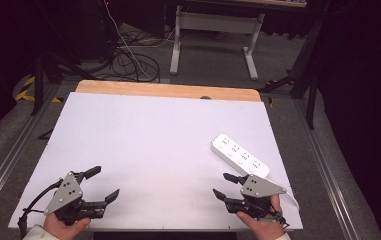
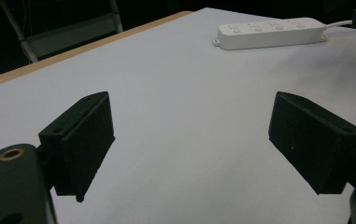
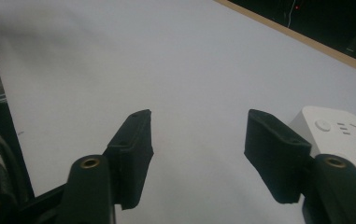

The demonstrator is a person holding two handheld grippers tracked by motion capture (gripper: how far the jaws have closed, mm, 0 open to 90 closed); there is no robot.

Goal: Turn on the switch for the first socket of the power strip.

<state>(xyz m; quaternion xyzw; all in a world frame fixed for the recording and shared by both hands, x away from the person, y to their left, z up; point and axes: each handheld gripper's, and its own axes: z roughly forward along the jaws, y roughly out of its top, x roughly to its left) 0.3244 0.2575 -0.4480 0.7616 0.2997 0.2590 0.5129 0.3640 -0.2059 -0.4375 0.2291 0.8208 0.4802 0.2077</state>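
A white power strip [image 1: 239, 156] lies on the white table top [image 1: 158, 140], right of the middle, its end angled toward the near right. Bottom left, a hand holds my left gripper [image 1: 104, 182] open above bare table. Bottom right, my right gripper [image 1: 221, 184] is open too, its jaws just short of the strip's near end. The left gripper view has the left gripper [image 2: 189, 116] with jaws wide apart and nothing between them, and the power strip [image 2: 271, 32] far off. In the right gripper view, the right gripper [image 3: 199, 126] is open and the power strip [image 3: 339, 135] sits just behind its right-hand jaw.
The strip's white cord [image 1: 292, 194] runs off past my right hand toward the table's right edge. A wooden strip [image 1: 168, 90] borders the far edge of the table. Beyond it are floor cables [image 1: 128, 60] and a white desk frame [image 1: 213, 30].
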